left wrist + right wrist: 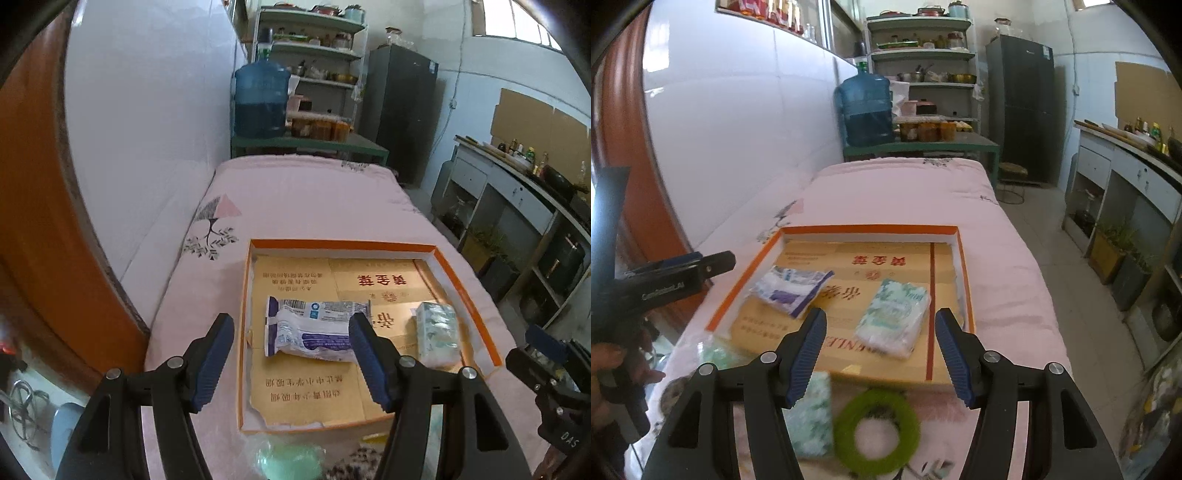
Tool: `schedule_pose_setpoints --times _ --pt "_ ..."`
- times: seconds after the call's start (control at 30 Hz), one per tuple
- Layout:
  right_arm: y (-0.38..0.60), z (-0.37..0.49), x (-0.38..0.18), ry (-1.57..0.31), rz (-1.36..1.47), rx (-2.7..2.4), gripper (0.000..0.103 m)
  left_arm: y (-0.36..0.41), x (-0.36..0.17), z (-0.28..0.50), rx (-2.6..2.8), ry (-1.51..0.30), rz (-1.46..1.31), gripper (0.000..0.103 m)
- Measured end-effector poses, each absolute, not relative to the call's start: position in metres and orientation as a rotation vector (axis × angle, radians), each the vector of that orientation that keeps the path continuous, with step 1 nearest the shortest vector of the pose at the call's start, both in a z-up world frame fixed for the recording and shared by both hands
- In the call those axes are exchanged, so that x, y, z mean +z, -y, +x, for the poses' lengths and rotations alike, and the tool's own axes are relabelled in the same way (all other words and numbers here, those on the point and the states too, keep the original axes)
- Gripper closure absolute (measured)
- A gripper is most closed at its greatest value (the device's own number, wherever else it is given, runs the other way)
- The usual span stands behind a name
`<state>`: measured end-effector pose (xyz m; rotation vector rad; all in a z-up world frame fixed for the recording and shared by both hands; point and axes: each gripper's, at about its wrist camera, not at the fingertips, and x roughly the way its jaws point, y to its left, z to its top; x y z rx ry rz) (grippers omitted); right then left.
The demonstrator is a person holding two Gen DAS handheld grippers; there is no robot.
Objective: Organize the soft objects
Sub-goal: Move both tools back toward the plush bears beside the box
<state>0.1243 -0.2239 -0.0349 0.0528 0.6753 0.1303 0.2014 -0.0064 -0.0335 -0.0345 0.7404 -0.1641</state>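
1. Here the white and purple plastic wipes packet (314,328) lies flat in the shallow orange-rimmed cardboard tray (461,280), long axis across the left wrist view; the pale green tissue pack (437,334) lies well apart, to its right
2. The left gripper (291,363) and the right gripper (881,356) both hover with jaws wide, holding nothing
3. Red Chinese characters mark the tray's lining; the left gripper's side reads "GenRobot.AI"

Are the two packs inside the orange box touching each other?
Apart. The right wrist view shows bare cardboard between the blue-white pack and the green tissue pack.
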Motion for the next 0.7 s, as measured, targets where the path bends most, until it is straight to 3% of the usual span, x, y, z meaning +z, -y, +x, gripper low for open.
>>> schedule_pose_setpoints --times 0.1,0.23,0.7 --pt "0.220 0.107 -0.028 -0.666 0.062 0.139 0.040 0.003 -0.025 0.189 -0.182 -0.715 -0.043 0.039" --pt "0.215 0.087 -0.022 -0.659 0.081 0.151 0.031 -0.002 -0.012 0.167 -0.194 -0.681 -0.046 0.039" --pt "0.197 0.027 -0.028 -0.685 0.089 0.137 0.029 -0.007 -0.003 0.084 -0.253 -0.631 -0.059 0.039"
